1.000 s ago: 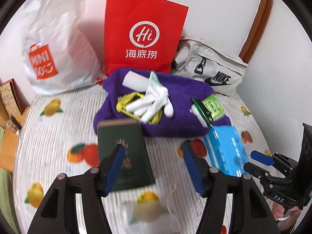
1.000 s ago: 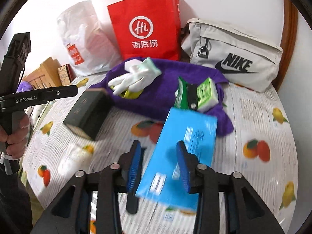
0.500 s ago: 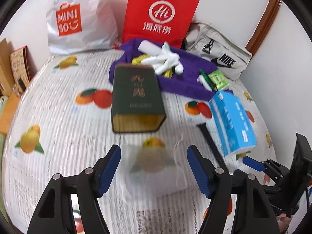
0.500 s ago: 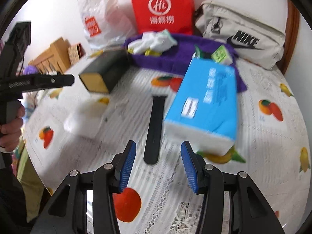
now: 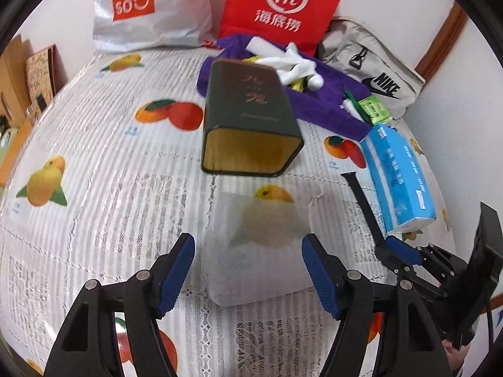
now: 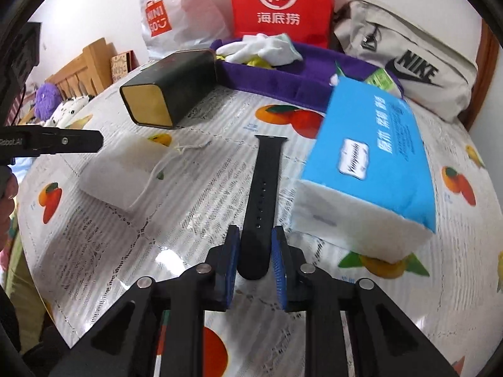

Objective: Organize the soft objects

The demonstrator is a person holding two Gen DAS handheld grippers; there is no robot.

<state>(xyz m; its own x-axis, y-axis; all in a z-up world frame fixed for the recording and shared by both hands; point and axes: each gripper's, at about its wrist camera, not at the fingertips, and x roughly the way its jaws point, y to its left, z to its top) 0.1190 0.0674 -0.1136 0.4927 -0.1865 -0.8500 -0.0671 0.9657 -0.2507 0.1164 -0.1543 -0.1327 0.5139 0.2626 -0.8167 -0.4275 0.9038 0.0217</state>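
Note:
My right gripper is shut on the near end of a black watch strap that lies flat on the fruit-print tablecloth. Just right of the strap lies a blue tissue pack. My left gripper stands open low over a translucent white drawstring pouch; its pads are on either side of the pouch and apart from it. Behind the pouch a dark green tin box lies on its side. A purple cloth farther back holds white gloves and small green packets.
A red paper bag, a white Miniso bag and a grey Nike pouch line the wall at the back. A wooden bed frame and soft toys sit off the table's left. A hand grips the left tool's handle.
Both grippers have come down toward the table. The right one, open a moment ago, has shut on the black strap's near end. The left one now sits lower over the white pouch.

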